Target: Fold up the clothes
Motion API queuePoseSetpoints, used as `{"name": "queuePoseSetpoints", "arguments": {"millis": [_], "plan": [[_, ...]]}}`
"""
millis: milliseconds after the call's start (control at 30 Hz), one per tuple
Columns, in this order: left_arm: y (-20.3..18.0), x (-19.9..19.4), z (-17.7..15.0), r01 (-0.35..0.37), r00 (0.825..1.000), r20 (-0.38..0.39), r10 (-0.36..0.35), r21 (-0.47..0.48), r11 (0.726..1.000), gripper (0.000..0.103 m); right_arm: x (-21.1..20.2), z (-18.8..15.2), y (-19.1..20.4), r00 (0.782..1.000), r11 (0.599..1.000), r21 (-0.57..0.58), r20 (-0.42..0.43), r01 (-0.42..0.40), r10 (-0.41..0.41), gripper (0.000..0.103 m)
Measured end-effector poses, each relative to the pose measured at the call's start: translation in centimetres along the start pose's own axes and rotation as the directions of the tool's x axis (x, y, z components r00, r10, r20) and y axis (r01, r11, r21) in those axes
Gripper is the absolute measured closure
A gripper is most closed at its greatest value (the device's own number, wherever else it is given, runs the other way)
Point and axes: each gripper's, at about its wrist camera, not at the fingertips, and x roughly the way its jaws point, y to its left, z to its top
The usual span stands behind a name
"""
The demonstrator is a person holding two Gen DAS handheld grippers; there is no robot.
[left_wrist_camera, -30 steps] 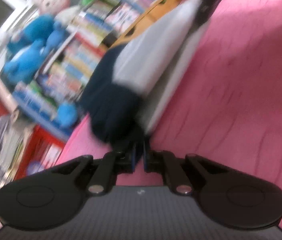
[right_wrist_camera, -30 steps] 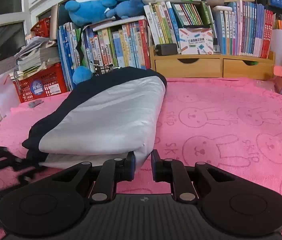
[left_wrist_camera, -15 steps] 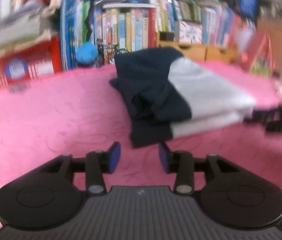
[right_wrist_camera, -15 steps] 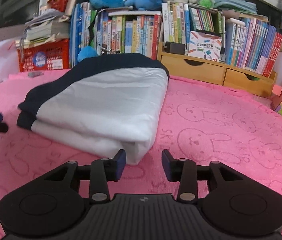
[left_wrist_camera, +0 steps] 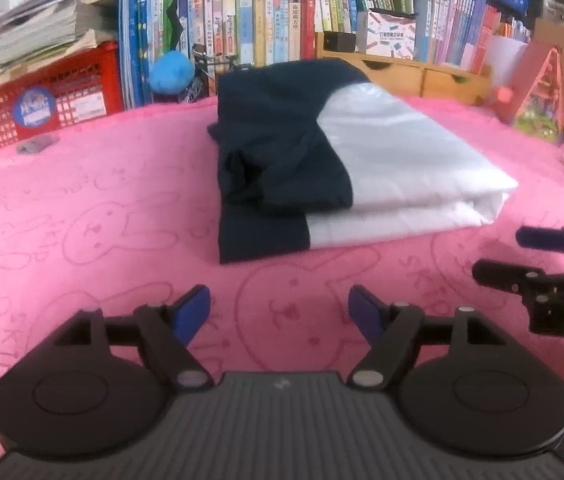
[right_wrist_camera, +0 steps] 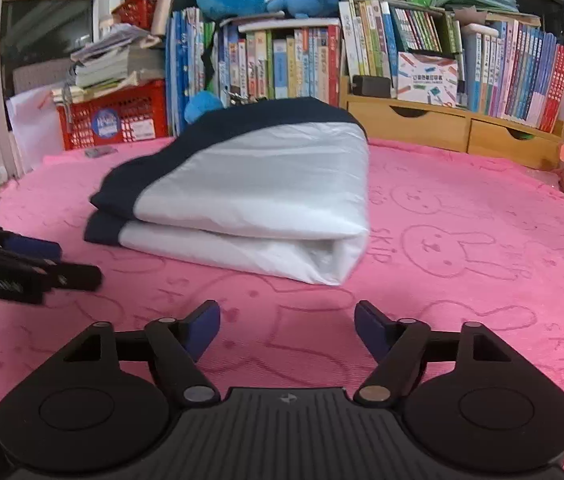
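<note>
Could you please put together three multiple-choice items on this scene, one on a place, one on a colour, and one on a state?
1. Where does the folded garment lie?
A. on the pink rabbit-print cloth
B. in the red crate
C. on the bookshelf

2. Which colours is the garment?
A. red and yellow
B. navy and white
C. all green

3. What is between the right gripper jaws?
A. a sleeve
B. a book
C. nothing

Answers: 1 A, pink cloth shows all round it; 2 B, a navy band joins a white panel; 3 C, the opening jaws frame only bare cloth.
</note>
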Motion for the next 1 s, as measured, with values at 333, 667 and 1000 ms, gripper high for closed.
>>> {"name": "queuePoseSetpoints", "arguments": {"millis": [333, 667, 1000], "plan": [[-0.8, -0.7, -0.8, 0.009, 1.000, -0.006, -0.010, -0.010, 1.000, 0.024, -0.8, -0.5, 2.3, 0.999, 0.999, -0.035, 0.031, 0.016, -0.015, 0.015], [-0.3, -0.1, 0.5, 0.069, 0.998, -0.010, -0.069, -0.040, 0.997, 0.000, -1.8, 0.1, 2.4, 0.992, 0.997, -0.052, 0.115, 0.062, -0.056, 0.004], [-1.7, 0.3, 0.3, 0.014, 1.000, 0.003, -0.014, 0.026, 1.000, 0.000, -1.0, 0.1, 1.4, 0.993, 0.997, -0.055, 0.099, 0.063, -0.057, 0.000]]}}
